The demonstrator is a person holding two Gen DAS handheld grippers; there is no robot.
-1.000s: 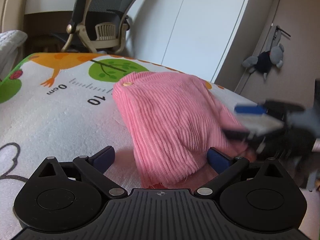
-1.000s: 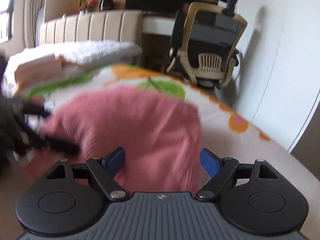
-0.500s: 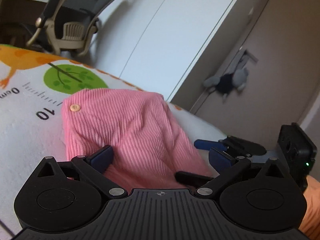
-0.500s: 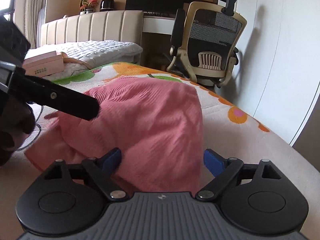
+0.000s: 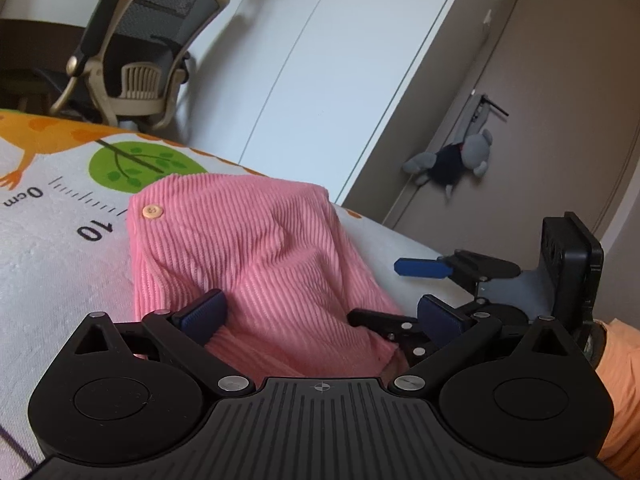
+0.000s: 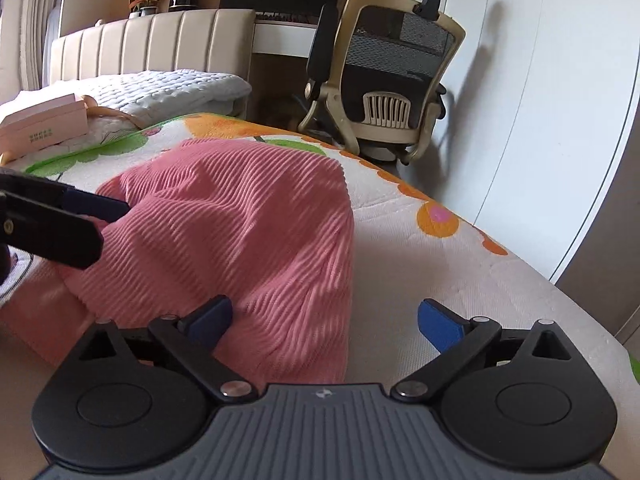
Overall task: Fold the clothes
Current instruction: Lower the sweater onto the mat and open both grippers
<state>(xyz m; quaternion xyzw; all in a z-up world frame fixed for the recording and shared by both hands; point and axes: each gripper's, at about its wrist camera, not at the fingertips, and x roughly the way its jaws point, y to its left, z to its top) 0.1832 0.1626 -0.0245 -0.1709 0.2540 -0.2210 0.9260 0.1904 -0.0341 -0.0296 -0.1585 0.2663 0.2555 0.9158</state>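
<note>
A pink ribbed garment [image 5: 248, 256] with a small peach button [image 5: 152, 211] lies bunched in a folded heap on a printed play mat [image 5: 48, 248]. My left gripper [image 5: 320, 312] is open, its fingers spread over the near edge of the heap. The right gripper [image 5: 400, 292] shows at the right of the left wrist view, open, one blue pad above the mat. In the right wrist view the pink garment [image 6: 240, 240] fills the middle, and my right gripper [image 6: 324, 318] stands open at its near edge. The left gripper's fingers [image 6: 60, 224] reach in from the left onto the cloth.
An office chair [image 6: 384, 76] stands beyond the mat beside a white wardrobe [image 5: 320, 60]. A grey plush toy [image 5: 452, 160] hangs on a brown door. A pink box [image 6: 44, 124] and a quilted white blanket [image 6: 160, 88] lie at the back left. An orange sleeve [image 5: 620, 380] shows at the right.
Both grippers have come in low over the near edge of the pink garment. The left wrist view swung right, then back a little. The garment lies much as before.
</note>
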